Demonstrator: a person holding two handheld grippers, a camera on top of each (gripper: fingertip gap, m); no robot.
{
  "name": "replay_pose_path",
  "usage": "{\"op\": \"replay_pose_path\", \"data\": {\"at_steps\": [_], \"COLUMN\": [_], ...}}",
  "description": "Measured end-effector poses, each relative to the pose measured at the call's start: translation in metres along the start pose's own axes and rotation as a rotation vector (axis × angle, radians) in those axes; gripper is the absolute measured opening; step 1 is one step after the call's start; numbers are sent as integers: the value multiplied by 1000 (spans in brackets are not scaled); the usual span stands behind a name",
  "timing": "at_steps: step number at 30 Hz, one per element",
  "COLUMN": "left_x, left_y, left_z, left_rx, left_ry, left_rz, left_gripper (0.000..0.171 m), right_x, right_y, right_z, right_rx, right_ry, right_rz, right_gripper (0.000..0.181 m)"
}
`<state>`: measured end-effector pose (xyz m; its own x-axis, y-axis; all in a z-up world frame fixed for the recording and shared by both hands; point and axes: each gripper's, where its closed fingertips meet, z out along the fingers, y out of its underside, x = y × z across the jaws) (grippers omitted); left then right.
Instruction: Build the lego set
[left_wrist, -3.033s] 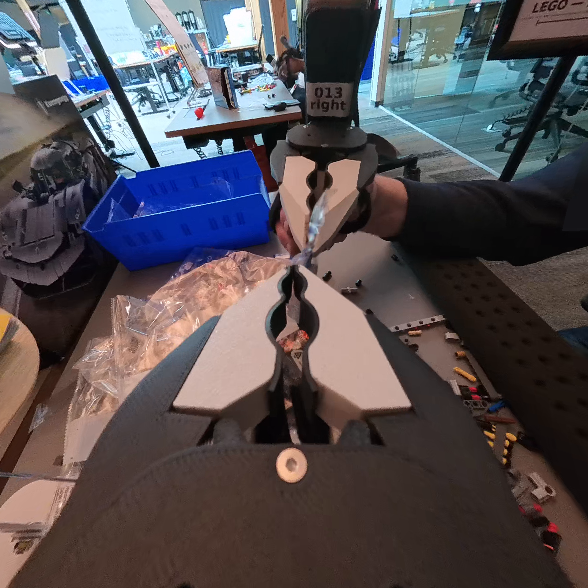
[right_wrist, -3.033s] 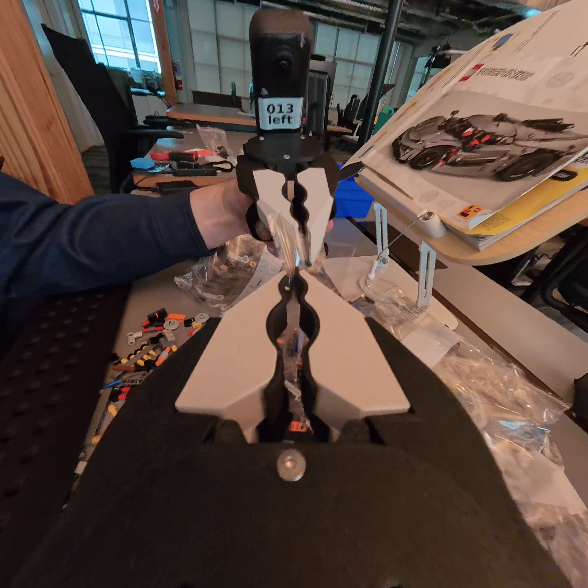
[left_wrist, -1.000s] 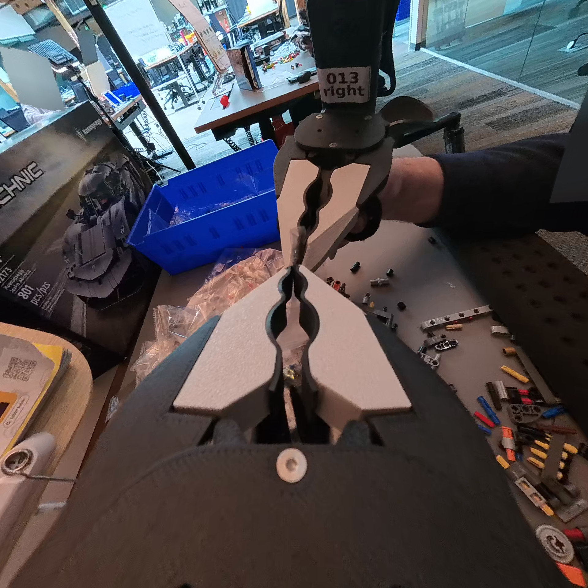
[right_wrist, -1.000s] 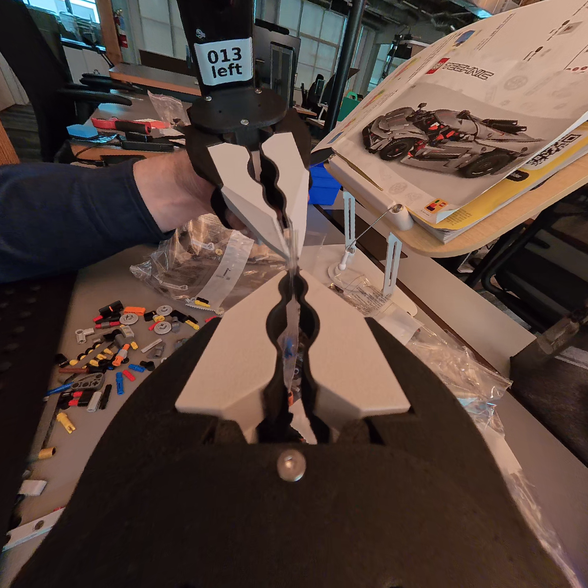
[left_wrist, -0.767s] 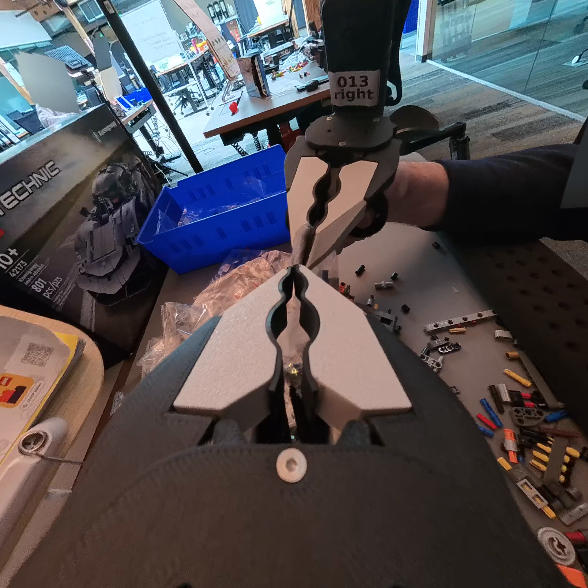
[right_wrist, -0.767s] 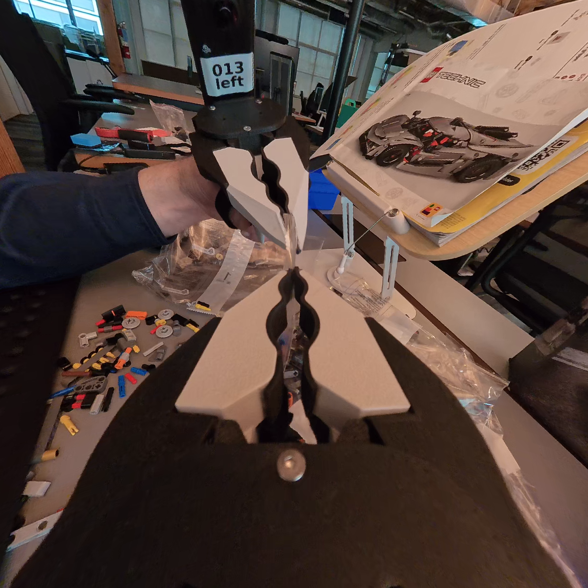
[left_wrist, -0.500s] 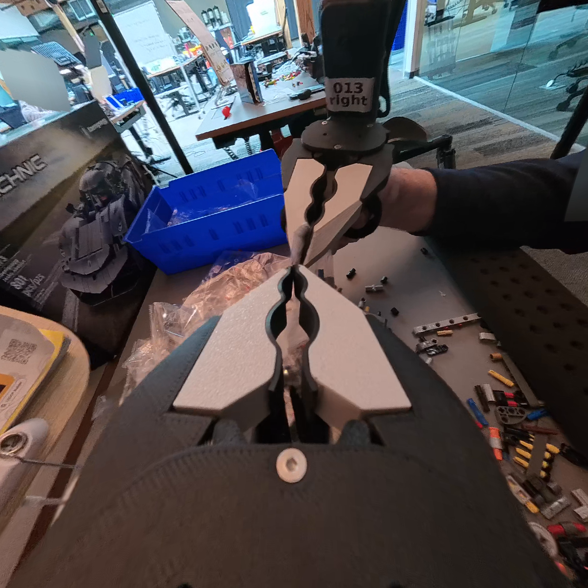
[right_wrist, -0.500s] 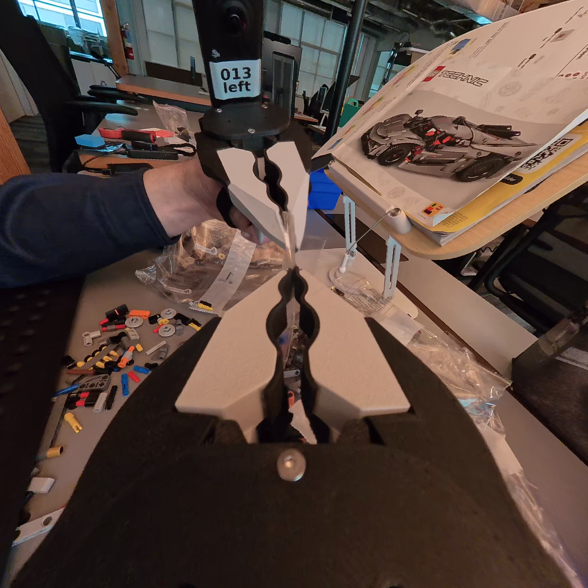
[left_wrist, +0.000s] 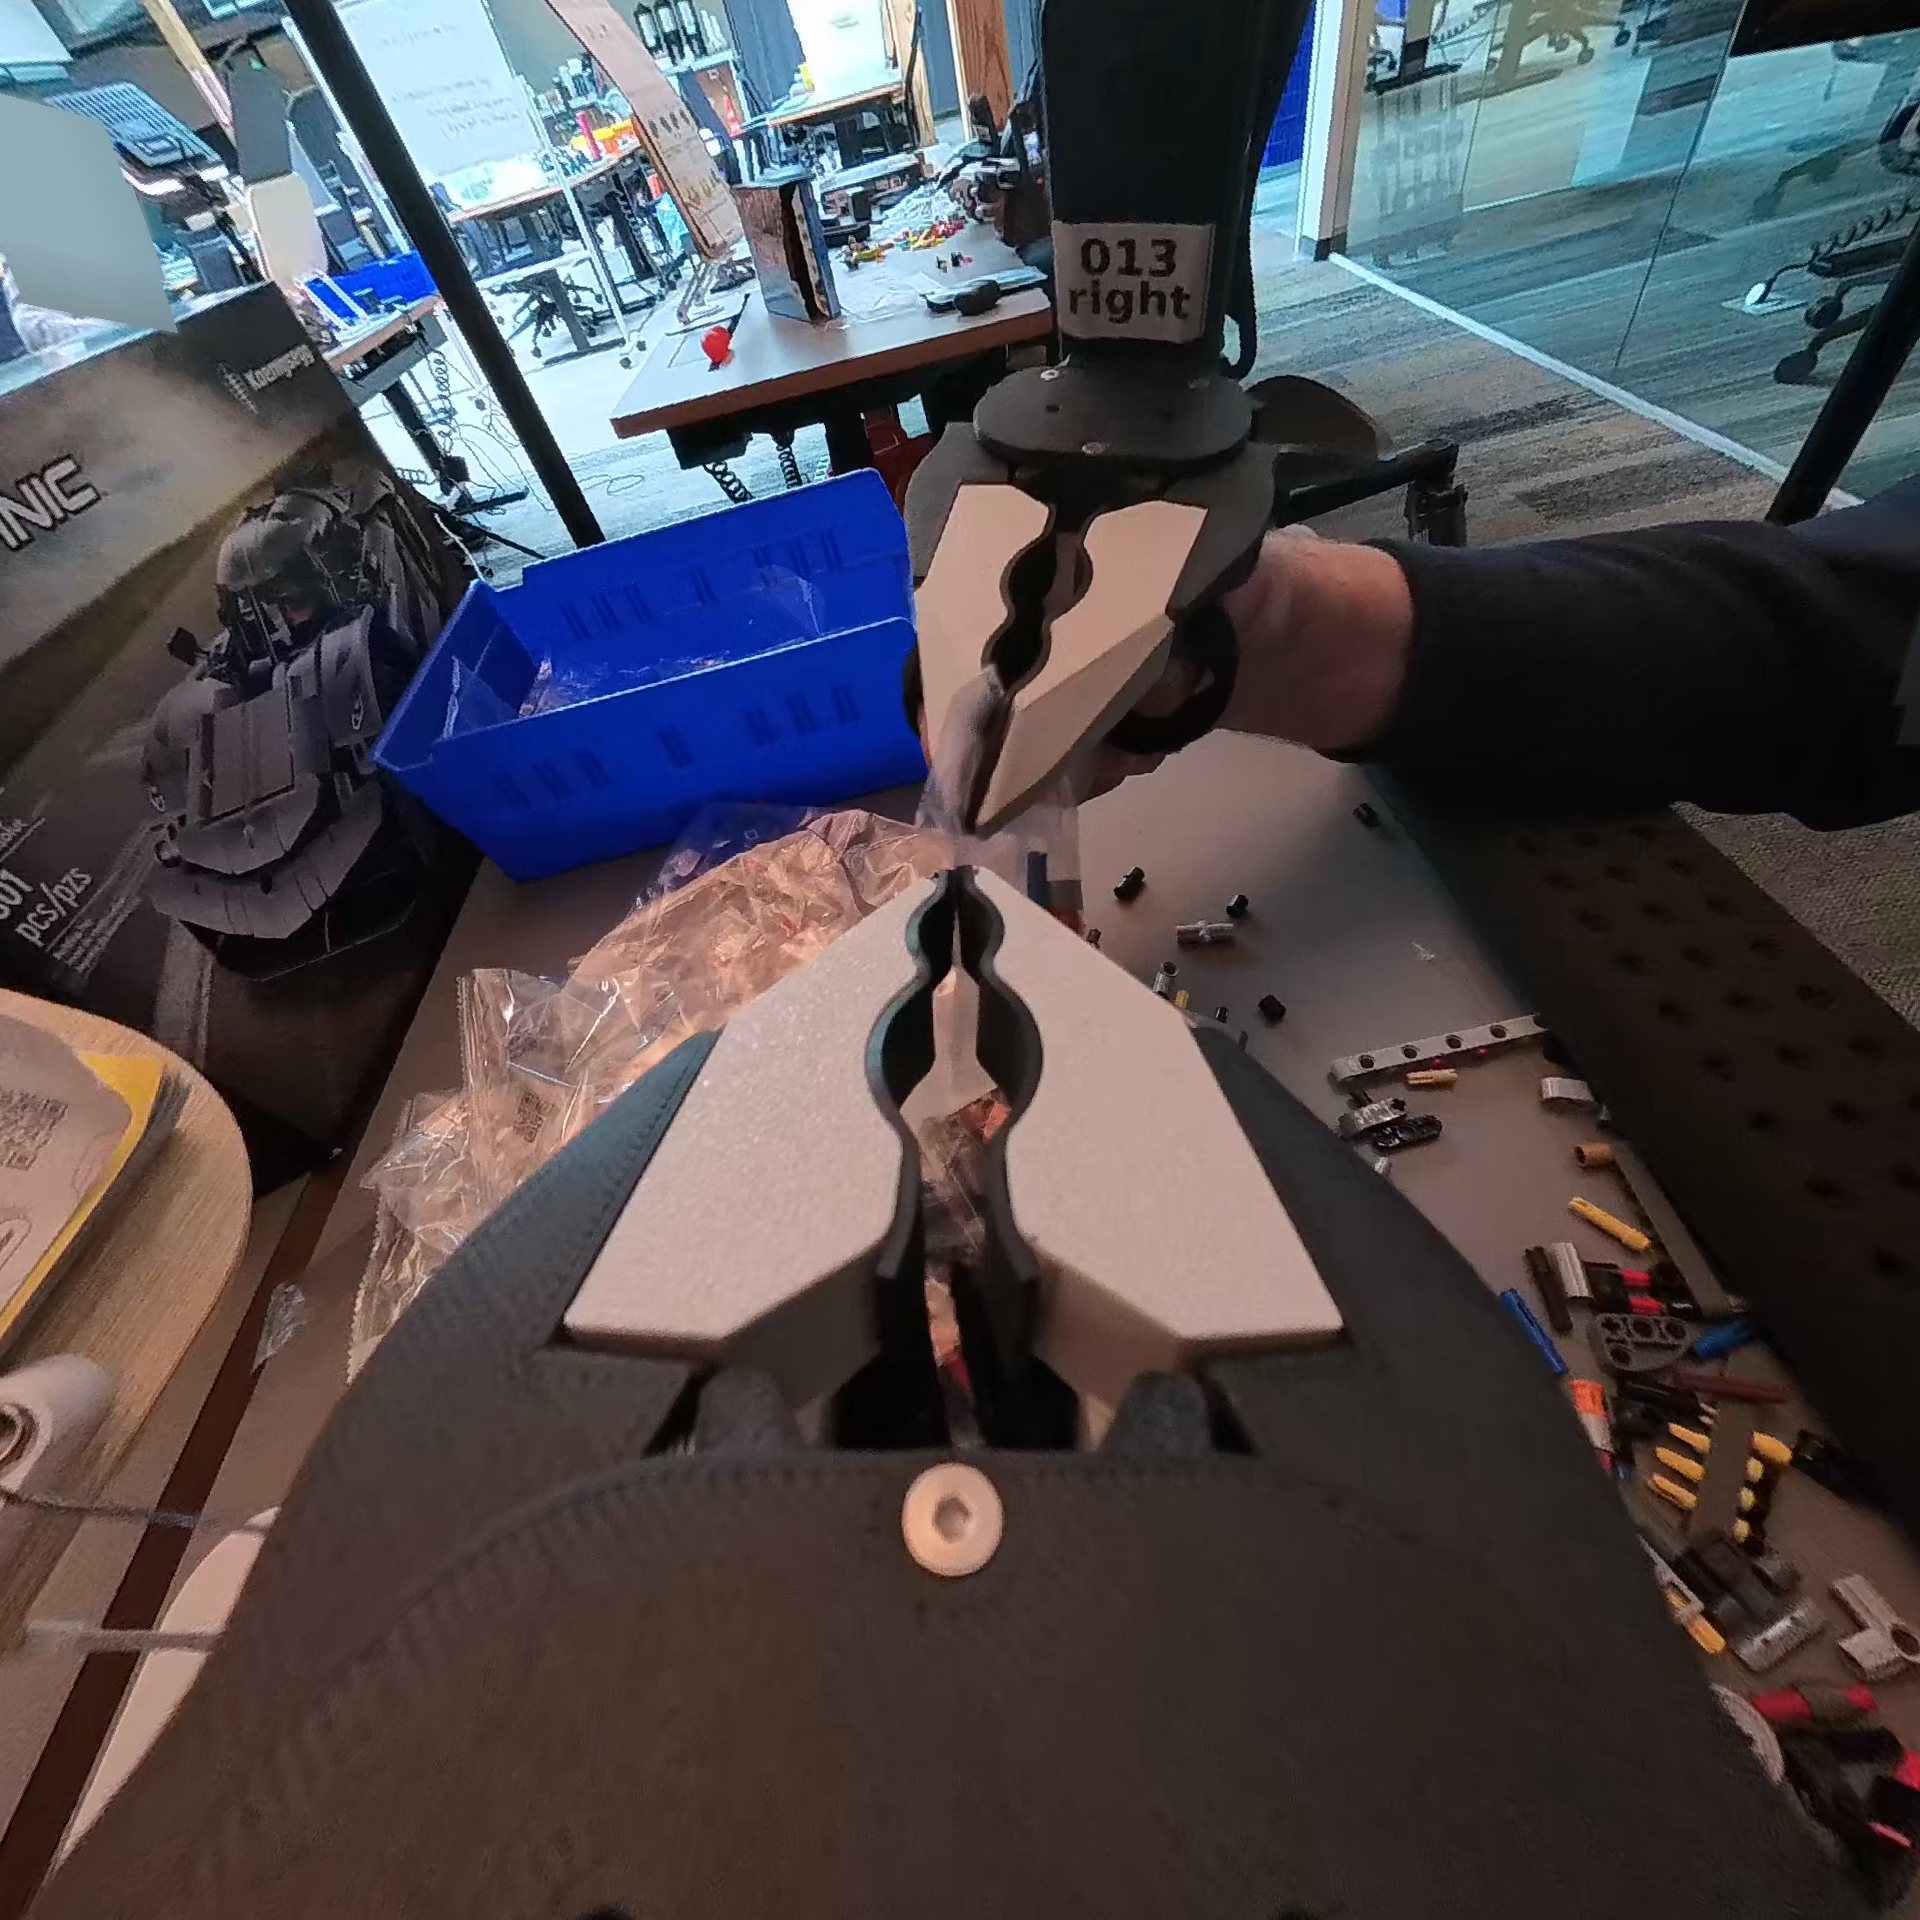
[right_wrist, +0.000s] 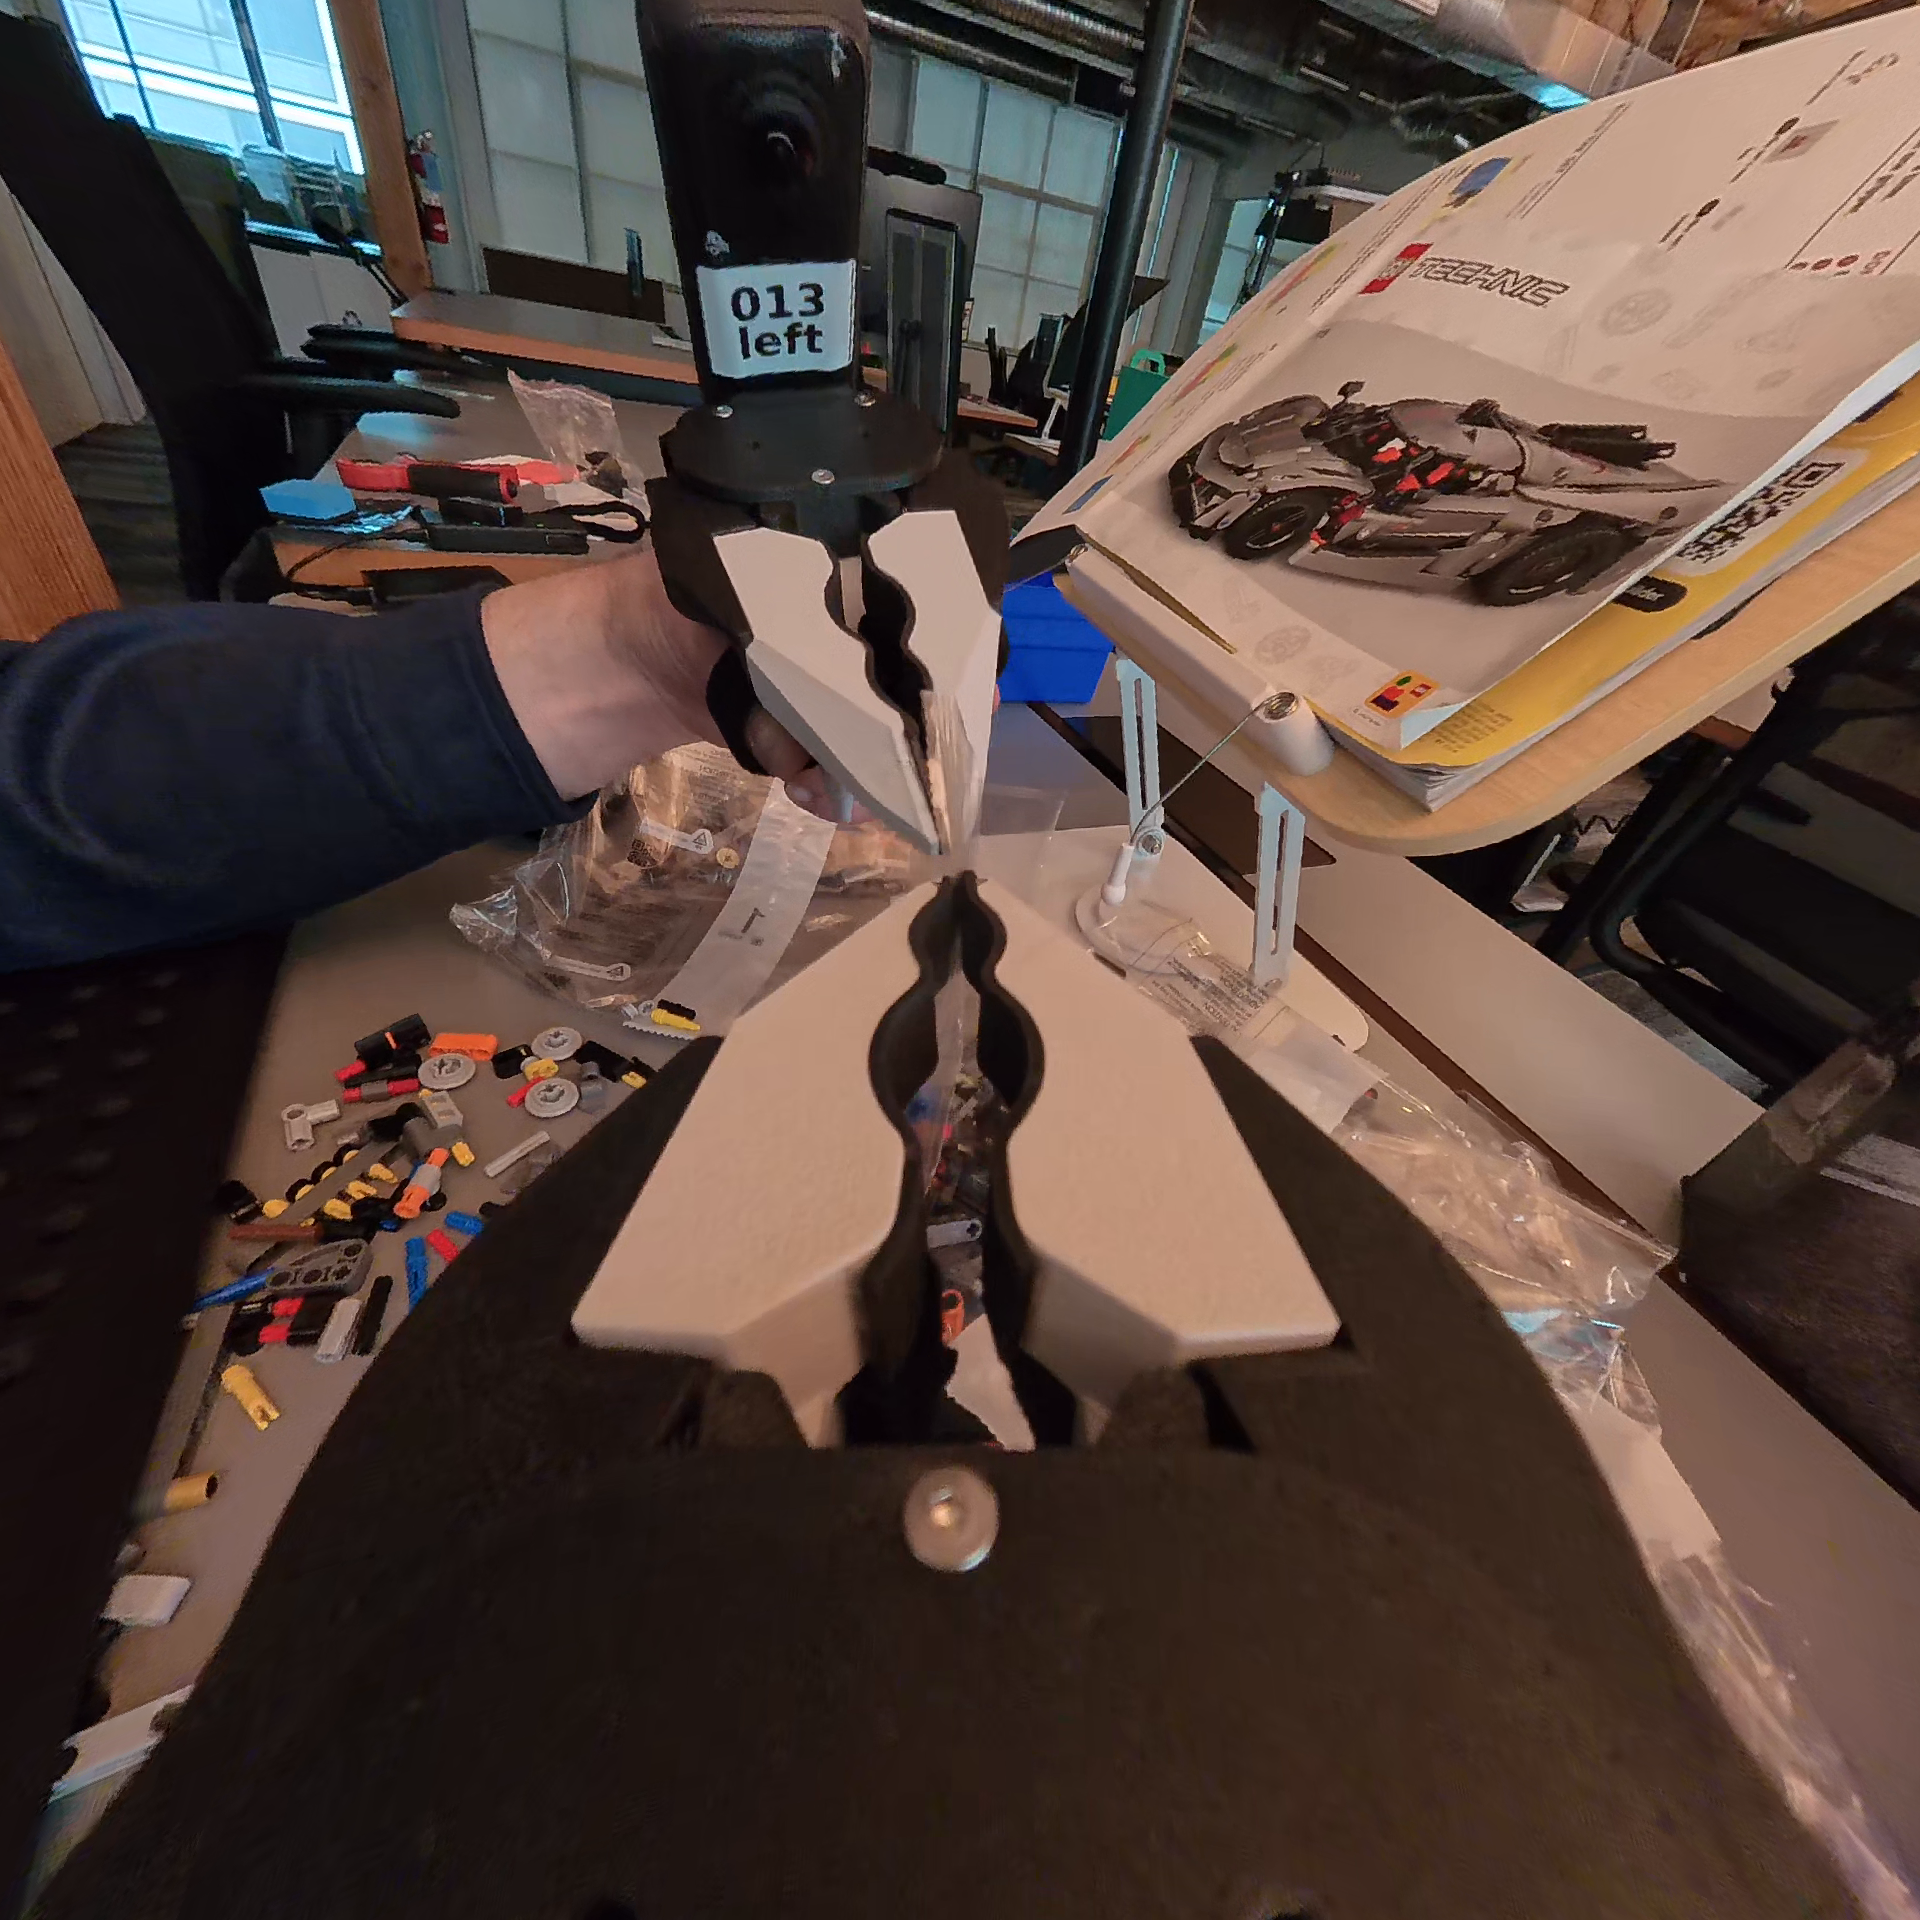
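Note:
Both grippers meet tip to tip above the grey table (left_wrist: 1340, 935) and pinch the same small clear plastic bag of lego pieces (left_wrist: 948, 1049). My left gripper (left_wrist: 958, 878) is shut on one edge of the bag. My right gripper (left_wrist: 971, 821) faces it, tilted, and is shut on the opposite edge. In the right wrist view the right gripper (right_wrist: 961, 883) clamps the bag (right_wrist: 951, 748), and the left gripper (right_wrist: 943, 840) holds it from the far side. The bag's body hangs below the fingers, mostly hidden. Loose coloured pieces (left_wrist: 1662, 1382) lie scattered on the table (right_wrist: 291, 997).
A blue bin (left_wrist: 675, 717) stands at the back, with the set's dark box (left_wrist: 208, 665) to its left. Several other clear bags (left_wrist: 623, 997) lie under the grippers. An instruction booklet (right_wrist: 1455, 468) rests on a wooden stand. A black perforated mat (left_wrist: 1714, 1018) borders the table. Only a small space, under 4 cm, lies between the two pairs of fingers.
Both grippers stay shut on the bag and close together. They have swung and tilted a little, with the right gripper leaning more. More loose pieces lie on the table than three seconds ago.

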<state>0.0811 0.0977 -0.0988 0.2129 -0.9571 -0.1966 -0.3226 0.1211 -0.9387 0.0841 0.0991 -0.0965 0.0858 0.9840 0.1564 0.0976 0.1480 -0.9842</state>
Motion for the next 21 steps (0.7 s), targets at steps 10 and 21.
{"op": "replay_pose_path", "data": {"at_steps": [10,21], "left_x": [1,0], "left_y": [0,-2], "left_z": [4,0], "left_rx": [-14,2], "left_ry": [-2,-11], "left_rz": [16,21], "left_gripper": [0,0], "right_x": [-2,-12], "right_y": [4,-5], "right_z": [2,1], "right_rx": [-21,39], "right_ry": [-4,-82], "right_rz": [-5,37], "right_gripper": [0,8]}}
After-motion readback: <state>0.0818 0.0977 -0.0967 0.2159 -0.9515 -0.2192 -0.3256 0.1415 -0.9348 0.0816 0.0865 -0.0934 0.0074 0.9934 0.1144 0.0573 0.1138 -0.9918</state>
